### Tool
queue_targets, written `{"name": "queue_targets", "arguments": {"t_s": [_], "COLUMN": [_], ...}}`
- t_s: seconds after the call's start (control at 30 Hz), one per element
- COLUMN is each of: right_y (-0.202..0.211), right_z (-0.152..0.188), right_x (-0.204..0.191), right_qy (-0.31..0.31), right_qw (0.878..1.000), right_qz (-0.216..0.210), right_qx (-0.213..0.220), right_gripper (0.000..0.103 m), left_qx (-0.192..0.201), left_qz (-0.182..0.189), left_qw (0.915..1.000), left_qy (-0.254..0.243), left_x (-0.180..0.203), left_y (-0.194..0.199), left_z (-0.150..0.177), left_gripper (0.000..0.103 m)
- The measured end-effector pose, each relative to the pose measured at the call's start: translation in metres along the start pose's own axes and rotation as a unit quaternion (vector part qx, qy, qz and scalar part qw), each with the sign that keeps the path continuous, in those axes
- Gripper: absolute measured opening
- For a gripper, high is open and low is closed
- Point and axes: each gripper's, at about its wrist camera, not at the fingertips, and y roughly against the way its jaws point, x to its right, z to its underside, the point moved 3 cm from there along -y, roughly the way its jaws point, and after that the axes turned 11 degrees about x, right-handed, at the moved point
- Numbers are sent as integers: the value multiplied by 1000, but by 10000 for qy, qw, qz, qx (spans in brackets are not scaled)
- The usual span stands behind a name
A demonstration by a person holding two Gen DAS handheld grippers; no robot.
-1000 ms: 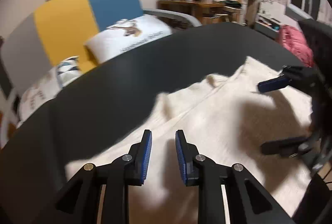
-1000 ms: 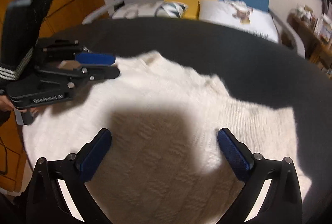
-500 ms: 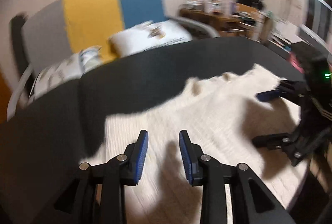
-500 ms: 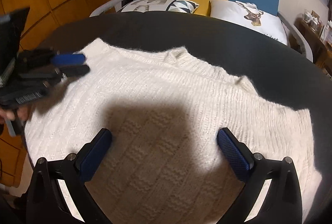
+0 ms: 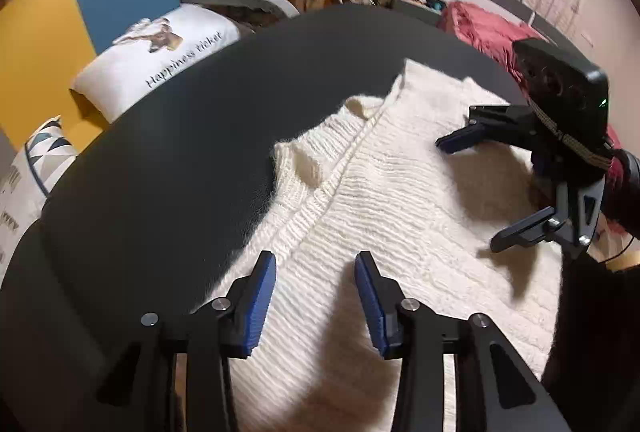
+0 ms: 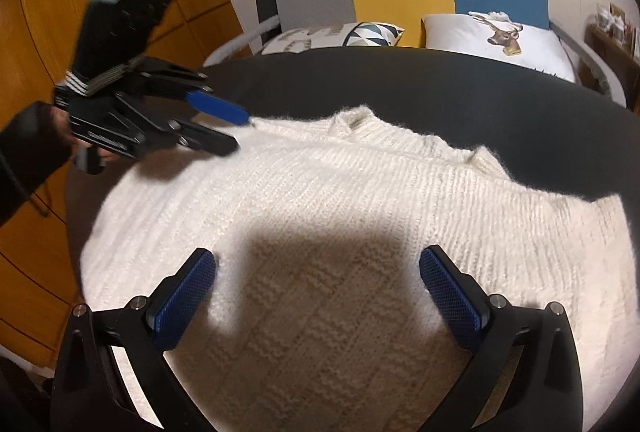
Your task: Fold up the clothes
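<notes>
1. We see a white knit sweater (image 6: 360, 232) spread flat on the dark round table (image 5: 180, 152), collar toward the far edge.
2. Our left tool (image 5: 315, 296) hangs over the sweater's shoulder edge, its jaws opening with nothing pinched between them.
3. Our right tool (image 6: 317, 296) stands wide above the sweater's body, gripping nothing.

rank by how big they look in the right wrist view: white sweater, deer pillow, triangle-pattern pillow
1. white sweater, by far the largest.
2. deer pillow.
3. triangle-pattern pillow, partly hidden behind the table edge, so its real size is unsure.
</notes>
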Motion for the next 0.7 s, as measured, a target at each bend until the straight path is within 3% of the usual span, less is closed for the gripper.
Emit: {"name": "queue_targets", "arguments": {"t_s": [0.2,0.3,0.4,0.43,0.6,0.7], "right_y": [1,1,1,1,0,5], "right_z": [-1,-1,-1,-1,-5,-19], "right_x": [2,2,2,2,-14,-23], "right_qy": [-70,-64,-44,-34,385,525], "right_qw": [9999,9999,10000,10000,9983,9980], "right_qz": [-81,-74,-47,-30,377,332], "right_qx": [49,55,38,29,-218,-149], "right_gripper": [103,103,103,103,103,103], "left_qx": [-372,-384,-61,57,621,846], "left_qz": [302,312,2,-141,-779,-1129], "left_qw": [9988,9987,10000,9998,9947,9894], "left_qy": [54,101,64,92,262,347], "left_x": [1,3,9,10,13,9], "left_y": [-12,-14,-8,-6,10,14], "left_z": [2,4,5,6,6,0], "left_gripper": [48,39,11,7,5,5]}}
